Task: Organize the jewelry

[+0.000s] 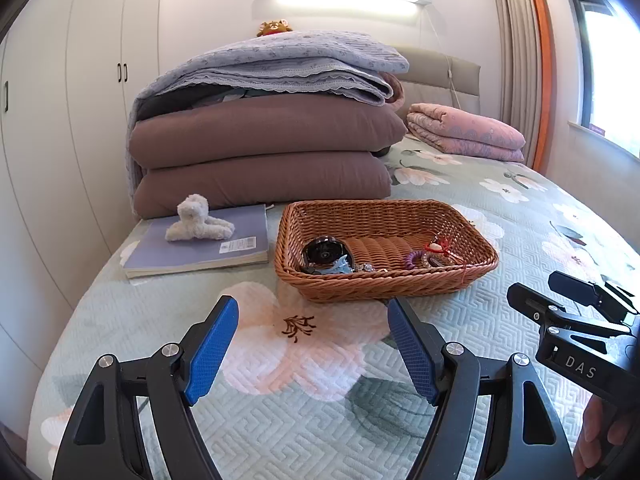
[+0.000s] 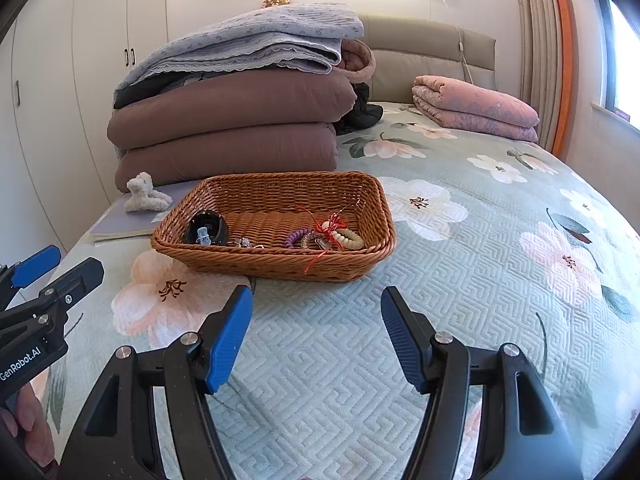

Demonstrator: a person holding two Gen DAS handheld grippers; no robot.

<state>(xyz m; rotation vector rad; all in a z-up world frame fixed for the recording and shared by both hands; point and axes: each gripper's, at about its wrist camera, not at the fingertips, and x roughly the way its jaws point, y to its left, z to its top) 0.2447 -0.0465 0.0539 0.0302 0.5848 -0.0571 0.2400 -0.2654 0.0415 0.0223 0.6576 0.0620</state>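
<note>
A brown wicker basket (image 1: 472, 264) (image 2: 372, 196) sits on the floral bedspread. Inside lie a black round case (image 1: 322, 254) (image 2: 208, 226), a blue hair clip (image 1: 340, 266) (image 2: 203, 236), a purple bead bracelet (image 1: 416, 259) (image 2: 298, 238), a cream bead bracelet (image 2: 350, 238) and a red tasselled cord (image 1: 440, 246) (image 2: 326, 226). My left gripper (image 1: 312, 312) is open and empty, just in front of the basket. My right gripper (image 2: 316, 300) is open and empty, also in front of the basket; it shows in the left wrist view (image 1: 560, 288).
A lilac notebook (image 1: 200, 248) with a white plush toy (image 1: 198, 220) (image 2: 146, 198) lies left of the basket. Stacked brown and lilac quilts (image 1: 260, 148) (image 2: 228, 120) stand behind. A folded pink quilt (image 1: 468, 130) (image 2: 476, 110) lies by the headboard. Wardrobes line the left wall.
</note>
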